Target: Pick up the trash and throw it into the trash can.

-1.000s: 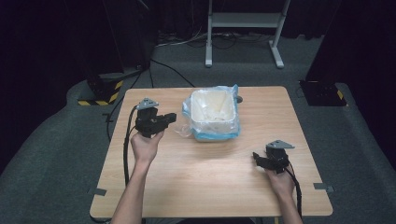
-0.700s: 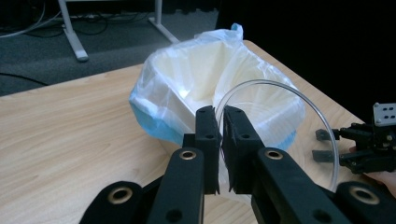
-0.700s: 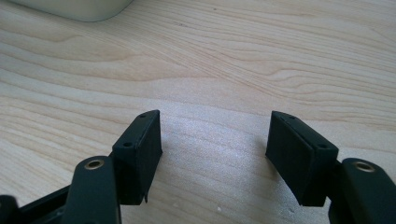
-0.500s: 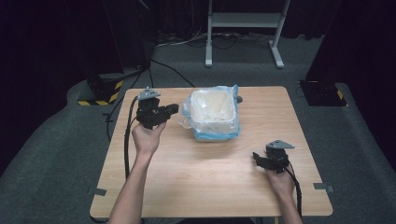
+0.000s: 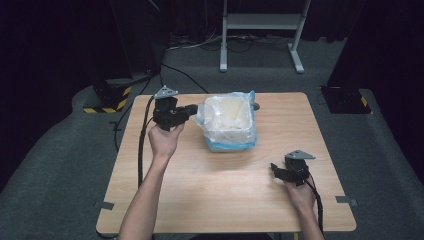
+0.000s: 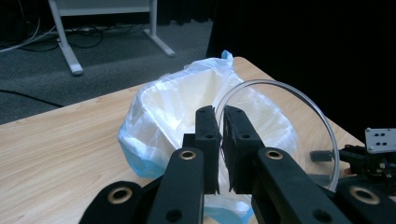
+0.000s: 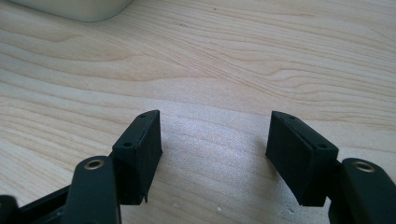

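Note:
A white bin lined with a clear, blue-tinted plastic bag (image 5: 227,122) stands on the wooden table (image 5: 200,195), back of centre. My left gripper (image 5: 192,110) hovers at the bin's left rim, pointing at it. In the left gripper view its jaws (image 6: 222,114) are shut on the edge of a clear round plastic lid (image 6: 289,135), held upright over the bag-lined bin (image 6: 173,107). My right gripper (image 5: 277,170) rests low at the table's front right. Its jaws stand open (image 7: 212,135) with bare wood between them.
A metal stand (image 5: 260,30) and cables lie on the grey floor behind the table. Yellow-black taped feet (image 5: 107,102) sit at the back left. The bin's pale base (image 7: 70,9) shows at the top of the right gripper view.
My left gripper has risen and moved farther back and right, up to the bin's left rim. The right gripper has stayed put.

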Available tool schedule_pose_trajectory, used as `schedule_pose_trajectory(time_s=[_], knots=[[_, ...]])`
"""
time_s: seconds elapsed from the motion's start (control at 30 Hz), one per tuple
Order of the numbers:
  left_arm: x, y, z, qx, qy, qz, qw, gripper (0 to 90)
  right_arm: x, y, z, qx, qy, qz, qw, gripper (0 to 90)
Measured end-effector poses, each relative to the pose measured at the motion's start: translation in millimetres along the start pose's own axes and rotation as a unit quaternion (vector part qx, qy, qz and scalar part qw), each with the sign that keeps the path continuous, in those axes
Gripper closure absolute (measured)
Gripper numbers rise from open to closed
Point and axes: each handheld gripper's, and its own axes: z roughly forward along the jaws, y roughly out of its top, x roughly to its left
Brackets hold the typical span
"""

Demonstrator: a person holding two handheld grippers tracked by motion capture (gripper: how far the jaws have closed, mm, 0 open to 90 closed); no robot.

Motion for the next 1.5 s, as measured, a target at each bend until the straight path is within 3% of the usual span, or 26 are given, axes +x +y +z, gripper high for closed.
schedule_pose_trajectory(time_s=[0.8,1.5], knots=[[-5.7,2.5,43.3,0.01,0.004,0.004,0.9999,84.0,0.0,0.0,0.0,0.0,0.0,0.0,1.0,35.3],[-3.6,-9.7,71.5,0.037,0.015,0.002,0.9992,83.5,0.1,0.0,0.0,0.0,0.0,0.0,1.0,35.3]])
